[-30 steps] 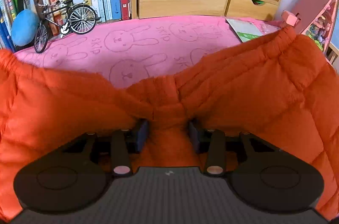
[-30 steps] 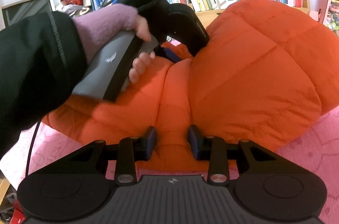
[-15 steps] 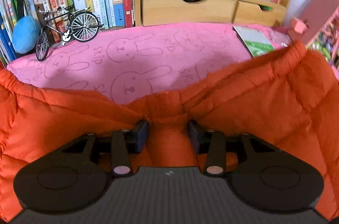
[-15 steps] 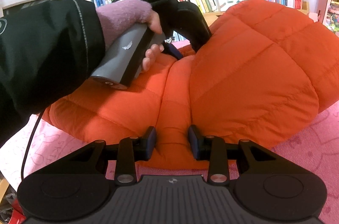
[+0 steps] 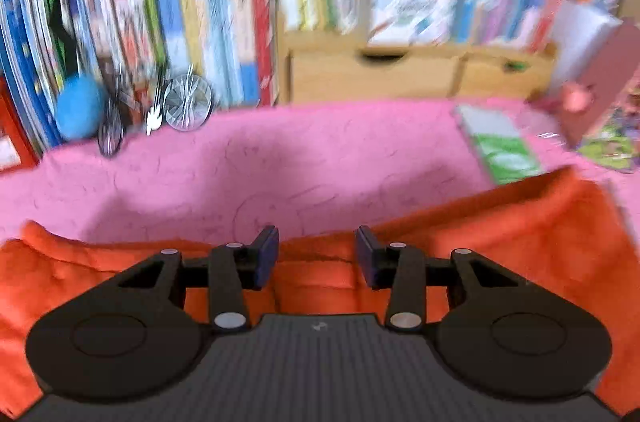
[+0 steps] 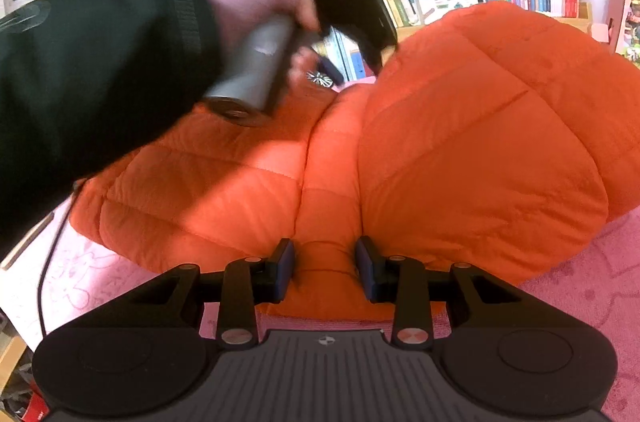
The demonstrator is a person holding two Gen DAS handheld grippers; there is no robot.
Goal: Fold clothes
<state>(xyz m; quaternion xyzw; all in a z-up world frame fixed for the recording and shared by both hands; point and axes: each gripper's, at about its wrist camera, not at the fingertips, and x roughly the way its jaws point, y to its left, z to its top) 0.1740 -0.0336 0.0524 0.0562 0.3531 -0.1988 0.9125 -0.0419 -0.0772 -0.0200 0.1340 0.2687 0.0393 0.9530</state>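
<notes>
Left gripper (image 5: 316,254) parted, nothing pinched — above orange puffer jacket (image 5: 500,234). Right gripper (image 6: 325,268) clamped on jacket's near hem — pink rabbit-print cloth (image 5: 280,174) beneath.

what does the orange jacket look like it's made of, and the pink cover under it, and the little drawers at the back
Orange jacket: looks like smooth woven shell over puffy filling; stitched quilt lines, bulging panels, matte sheen.
Pink cover: seems a soft, fuzzy fabric, towel-like; nap shows, with faint printed outlines.
Drawers: appear to be light, unpainted wood with cut-out finger notches; the blur hides any grain.
</notes>
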